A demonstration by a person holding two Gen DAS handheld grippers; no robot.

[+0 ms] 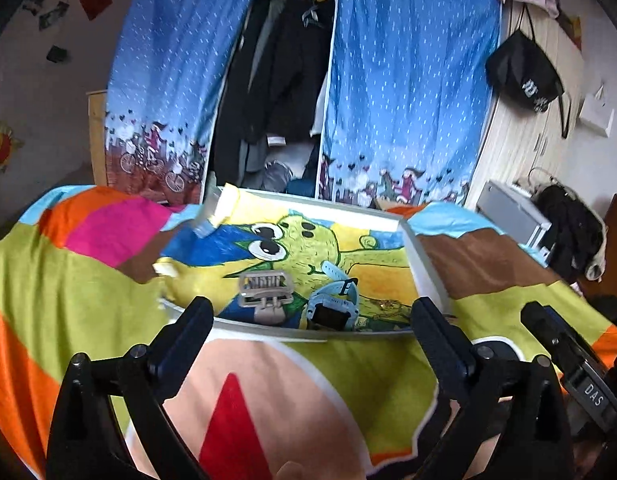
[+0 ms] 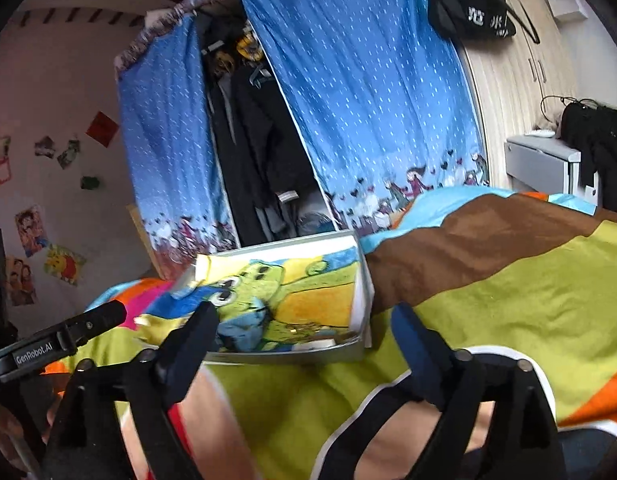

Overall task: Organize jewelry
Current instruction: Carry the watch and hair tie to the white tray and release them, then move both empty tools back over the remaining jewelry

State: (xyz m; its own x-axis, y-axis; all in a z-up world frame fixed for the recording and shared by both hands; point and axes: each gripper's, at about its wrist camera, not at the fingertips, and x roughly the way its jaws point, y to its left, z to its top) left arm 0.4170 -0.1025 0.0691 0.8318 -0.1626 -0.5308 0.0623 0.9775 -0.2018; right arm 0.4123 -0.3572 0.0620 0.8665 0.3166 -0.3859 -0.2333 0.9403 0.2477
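A shallow white box (image 1: 426, 264) lined with a green cartoon drawing lies on the bed. Inside it sit a beige hair claw clip (image 1: 264, 288), a light blue smartwatch (image 1: 334, 300) and a thin gold chain (image 1: 390, 306). My left gripper (image 1: 312, 318) is open, its fingers straddling the box's near edge with nothing between them. In the right wrist view the same box (image 2: 362, 296) lies ahead to the left, with the blue watch (image 2: 238, 330) and the gold chain (image 2: 304, 328) showing. My right gripper (image 2: 304, 330) is open and empty just short of the box.
A colourful patchwork blanket (image 1: 88, 280) covers the bed. Behind it hangs a blue curtain (image 1: 408, 80) over an open wardrobe of dark clothes. A black bag (image 1: 522, 72) hangs on a wooden cabinet at the right. The right gripper's body (image 1: 568, 356) shows at the left view's edge.
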